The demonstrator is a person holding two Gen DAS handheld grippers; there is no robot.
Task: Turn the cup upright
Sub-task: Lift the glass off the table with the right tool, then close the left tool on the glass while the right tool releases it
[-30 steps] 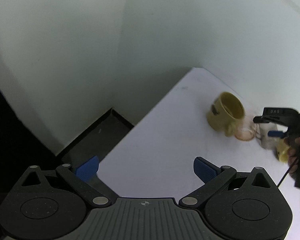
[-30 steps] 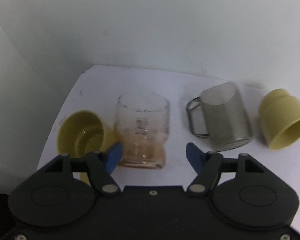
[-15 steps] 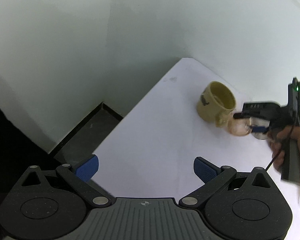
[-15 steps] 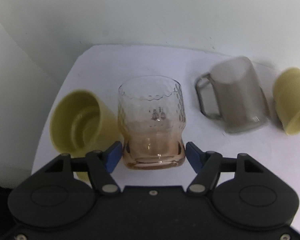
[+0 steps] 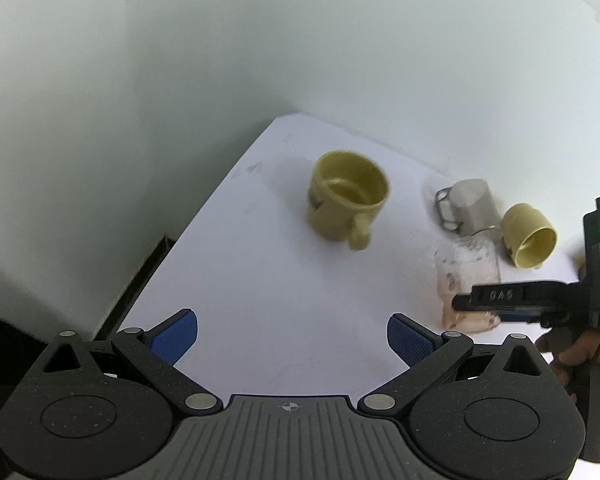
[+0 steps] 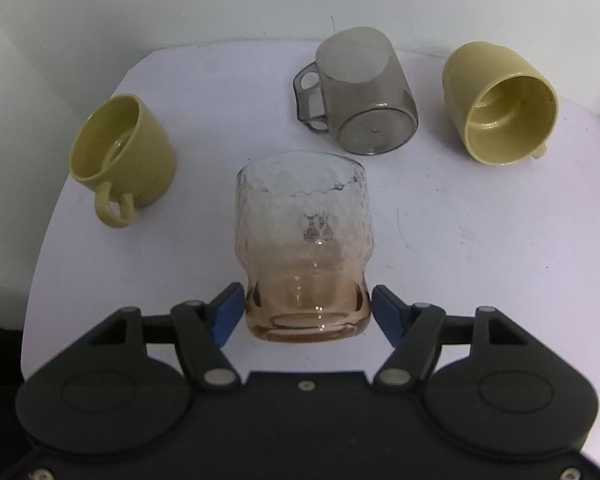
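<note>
A clear glass tumbler with an amber base (image 6: 306, 248) sits between the blue pads of my right gripper (image 6: 307, 312), mouth pointing away from the camera; the pads press its base on both sides. It also shows in the left wrist view (image 5: 466, 276), held by the right gripper (image 5: 496, 304) over the white table (image 5: 280, 280). My left gripper (image 5: 292, 338) is open and empty above the table's near left part.
A yellow mug (image 6: 120, 152) stands upright at the left. A grey translucent mug (image 6: 364, 92) and a second yellow cup (image 6: 500, 104) lie on their sides at the back. White walls close the back and left; the table's left edge drops to a dark floor (image 5: 148, 272).
My right gripper has closed in around the tumbler's base and risen to look down on the table. The left gripper's view has swung right, bringing all the cups into sight.
</note>
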